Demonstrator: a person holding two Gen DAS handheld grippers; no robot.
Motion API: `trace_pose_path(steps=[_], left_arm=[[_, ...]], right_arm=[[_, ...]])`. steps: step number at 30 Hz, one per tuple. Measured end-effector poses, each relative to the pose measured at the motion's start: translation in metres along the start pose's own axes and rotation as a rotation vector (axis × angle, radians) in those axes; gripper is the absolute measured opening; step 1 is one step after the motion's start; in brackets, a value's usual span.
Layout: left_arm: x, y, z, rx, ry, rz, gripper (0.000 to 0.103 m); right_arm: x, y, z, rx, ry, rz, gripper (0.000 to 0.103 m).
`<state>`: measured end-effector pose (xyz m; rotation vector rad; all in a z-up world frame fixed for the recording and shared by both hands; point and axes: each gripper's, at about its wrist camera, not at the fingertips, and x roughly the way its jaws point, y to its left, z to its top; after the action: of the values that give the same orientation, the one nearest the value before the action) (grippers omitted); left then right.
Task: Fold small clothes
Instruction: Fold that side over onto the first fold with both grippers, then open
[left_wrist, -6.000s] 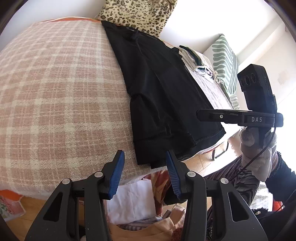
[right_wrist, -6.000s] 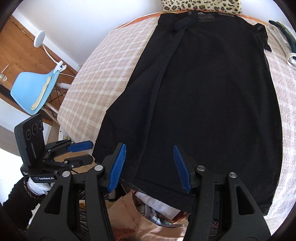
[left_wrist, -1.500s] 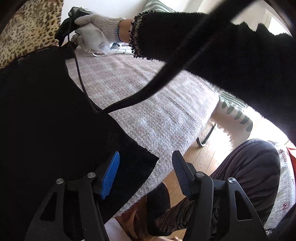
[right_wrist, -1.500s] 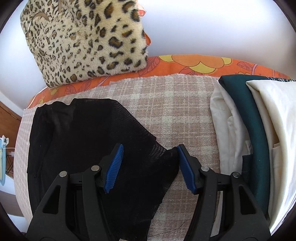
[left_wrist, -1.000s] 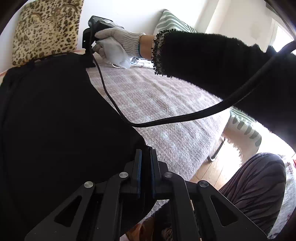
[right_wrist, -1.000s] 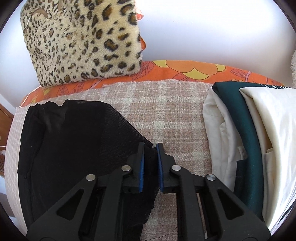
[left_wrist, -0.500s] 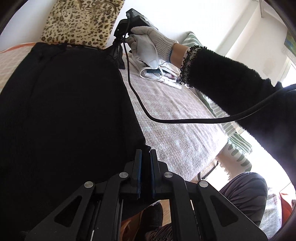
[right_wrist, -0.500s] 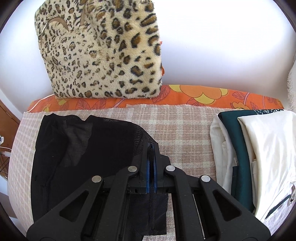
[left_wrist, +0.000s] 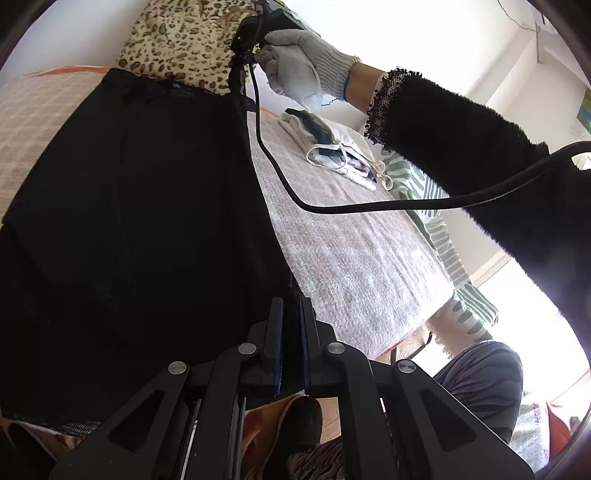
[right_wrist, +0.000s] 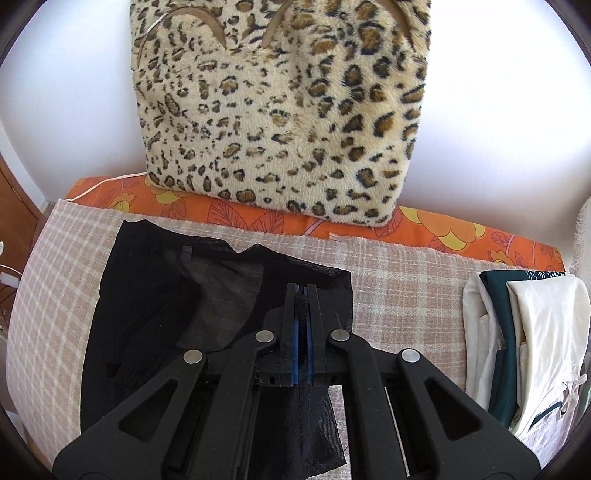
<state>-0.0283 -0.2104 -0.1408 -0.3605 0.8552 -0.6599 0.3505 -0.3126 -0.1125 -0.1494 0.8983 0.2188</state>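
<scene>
Two close wrist views over the shared black garment (left_wrist: 140, 221), left rightward, right wallward.

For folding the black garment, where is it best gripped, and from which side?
At its corners on one long edge. The black garment lies flat, so thin edges pinch easily. The left gripper clamps the near corner, the right gripper the far one, both approaching from that side.

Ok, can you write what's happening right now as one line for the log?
step: folding black garment | left gripper: shut on garment's near edge | right gripper: shut on far edge, lifted | surface: plaid blanket
</scene>
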Motion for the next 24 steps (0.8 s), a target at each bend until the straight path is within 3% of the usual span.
trace_pose_path(steps=[9, 17, 21, 23, 24], left_arm=[[-0.017, 0.018, -0.007, -0.068, -0.027, -0.001, 0.006], [-0.030, 0.031, -0.007, -0.132, -0.065, -0.014, 0.006], [-0.030, 0.045, -0.008, -0.196, -0.059, -0.011, 0.006], [-0.031, 0.050, -0.008, -0.227, -0.049, 0.001, 0.010], [-0.031, 0.050, -0.008, -0.237, -0.041, -0.003, 0.013]], right_arm=[[0.015, 0.083, 0.013, -0.146, 0.006, -0.035, 0.003], [0.029, 0.115, 0.017, -0.176, 0.012, -0.040, 0.003], [0.035, 0.119, 0.022, -0.145, 0.033, 0.037, 0.003], [0.034, 0.116, 0.023, -0.112, 0.039, 0.069, 0.010], [0.030, 0.113, 0.023, -0.099, 0.036, 0.087, 0.026]])
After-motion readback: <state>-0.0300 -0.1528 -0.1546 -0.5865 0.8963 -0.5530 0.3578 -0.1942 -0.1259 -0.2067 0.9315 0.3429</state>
